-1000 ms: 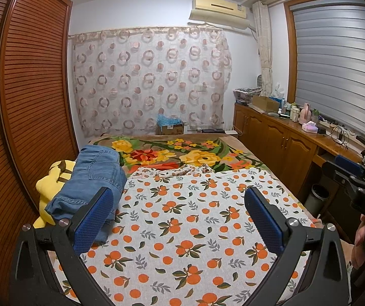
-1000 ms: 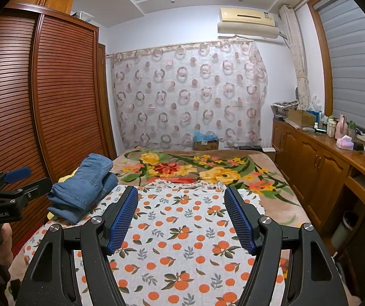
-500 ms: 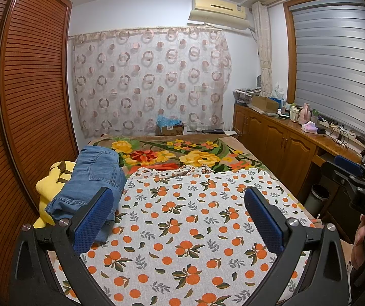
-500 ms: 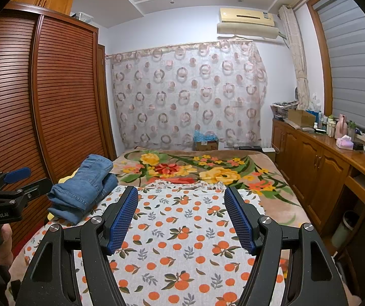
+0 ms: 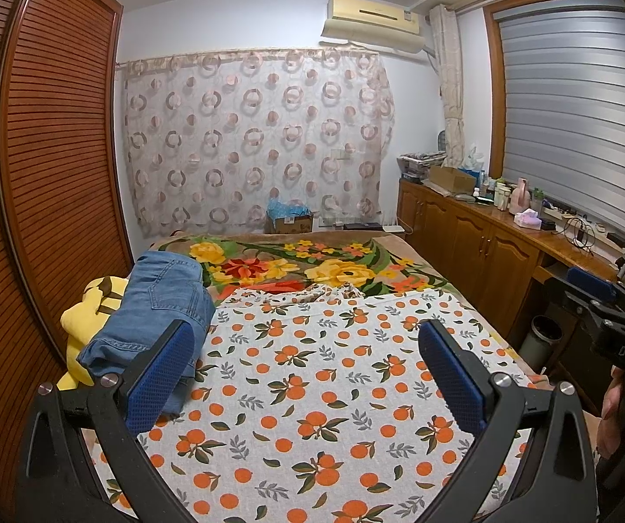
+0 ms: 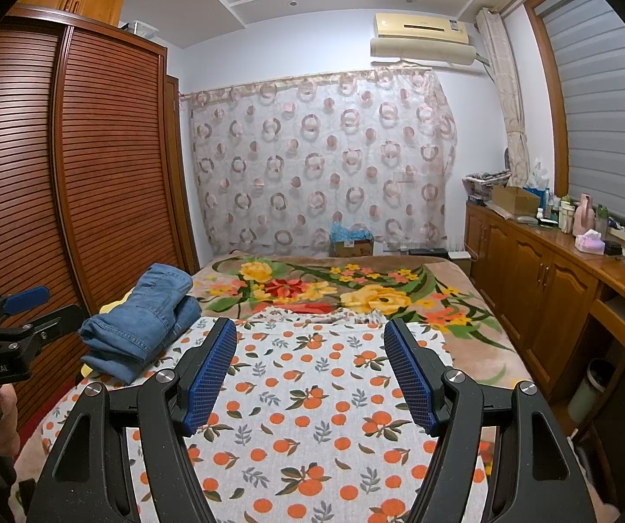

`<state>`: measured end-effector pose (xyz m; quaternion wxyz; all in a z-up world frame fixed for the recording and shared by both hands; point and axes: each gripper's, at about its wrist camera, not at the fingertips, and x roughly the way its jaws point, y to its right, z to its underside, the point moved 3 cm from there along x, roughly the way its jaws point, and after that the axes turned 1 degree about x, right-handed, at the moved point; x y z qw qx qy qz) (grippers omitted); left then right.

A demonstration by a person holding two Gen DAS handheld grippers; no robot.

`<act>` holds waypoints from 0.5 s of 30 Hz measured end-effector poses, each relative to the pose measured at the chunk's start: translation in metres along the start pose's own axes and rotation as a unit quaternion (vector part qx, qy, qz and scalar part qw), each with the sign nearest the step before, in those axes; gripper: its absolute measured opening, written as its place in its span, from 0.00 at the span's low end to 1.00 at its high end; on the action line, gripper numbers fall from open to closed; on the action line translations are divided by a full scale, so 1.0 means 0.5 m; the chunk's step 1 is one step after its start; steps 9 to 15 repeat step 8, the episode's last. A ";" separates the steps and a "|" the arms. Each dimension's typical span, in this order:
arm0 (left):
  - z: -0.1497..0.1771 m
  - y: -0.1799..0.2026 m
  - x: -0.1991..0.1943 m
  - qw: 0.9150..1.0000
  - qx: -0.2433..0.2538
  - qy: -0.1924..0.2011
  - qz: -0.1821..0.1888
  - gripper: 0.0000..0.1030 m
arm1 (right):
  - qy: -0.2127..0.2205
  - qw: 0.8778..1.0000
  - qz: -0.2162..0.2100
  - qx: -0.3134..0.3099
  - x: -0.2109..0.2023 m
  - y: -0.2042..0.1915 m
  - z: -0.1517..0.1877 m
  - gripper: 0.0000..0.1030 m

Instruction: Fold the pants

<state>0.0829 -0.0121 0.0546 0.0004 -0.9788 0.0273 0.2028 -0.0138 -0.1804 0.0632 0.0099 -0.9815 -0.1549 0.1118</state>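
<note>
Blue denim pants [image 5: 155,309] lie folded in a stack at the left side of the bed, on a yellow cushion [image 5: 90,309]. They also show in the right wrist view [image 6: 146,318]. My left gripper [image 5: 303,335] is open and empty, held above the orange-print cloth [image 5: 312,383], to the right of the pants. My right gripper [image 6: 310,335] is open and empty above the same cloth [image 6: 312,414]. Each gripper shows at the edge of the other's view.
A floral blanket [image 5: 312,266] covers the far half of the bed. A wooden slatted wardrobe [image 5: 46,165] stands along the left. A wooden cabinet [image 5: 486,244] with clutter runs along the right, with a bin [image 5: 541,333] beside it. A cardboard box [image 5: 290,220] sits under the curtain.
</note>
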 end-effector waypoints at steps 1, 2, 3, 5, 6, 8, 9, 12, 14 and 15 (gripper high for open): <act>-0.001 0.001 0.000 1.000 0.000 0.000 0.000 1.00 | 0.000 1.000 0.000 0.000 0.000 0.000 0.001 0.70; -0.001 0.002 -0.001 1.000 0.000 0.000 0.000 1.00 | 0.000 1.000 0.001 0.000 0.000 -0.001 0.001 0.70; -0.001 0.002 -0.001 1.000 0.000 0.000 0.000 1.00 | 0.000 1.000 0.000 0.000 0.000 -0.001 0.001 0.70; -0.001 0.002 -0.001 1.000 0.000 0.001 0.000 1.00 | 0.000 1.000 0.001 0.000 0.000 -0.001 0.001 0.70; -0.001 0.001 -0.001 1.000 0.000 0.001 0.000 1.00 | 0.000 1.000 0.000 0.000 0.000 -0.001 0.001 0.70; -0.001 0.001 -0.001 1.000 0.000 0.000 0.000 1.00 | 0.000 1.000 0.001 0.000 0.000 -0.002 0.001 0.70; -0.001 0.001 -0.001 1.000 0.000 0.000 0.000 1.00 | 0.000 1.000 0.001 0.000 0.000 -0.002 0.001 0.70; -0.001 0.001 -0.001 1.000 0.000 0.000 0.000 1.00 | 0.000 1.000 0.001 0.000 0.000 -0.002 0.001 0.70; -0.001 0.001 -0.001 1.000 0.000 0.000 0.000 1.00 | 0.000 1.000 0.001 0.000 0.000 -0.002 0.001 0.70; -0.001 0.001 -0.001 1.000 0.000 0.000 0.000 1.00 | 0.000 1.000 0.001 0.000 0.000 -0.002 0.001 0.70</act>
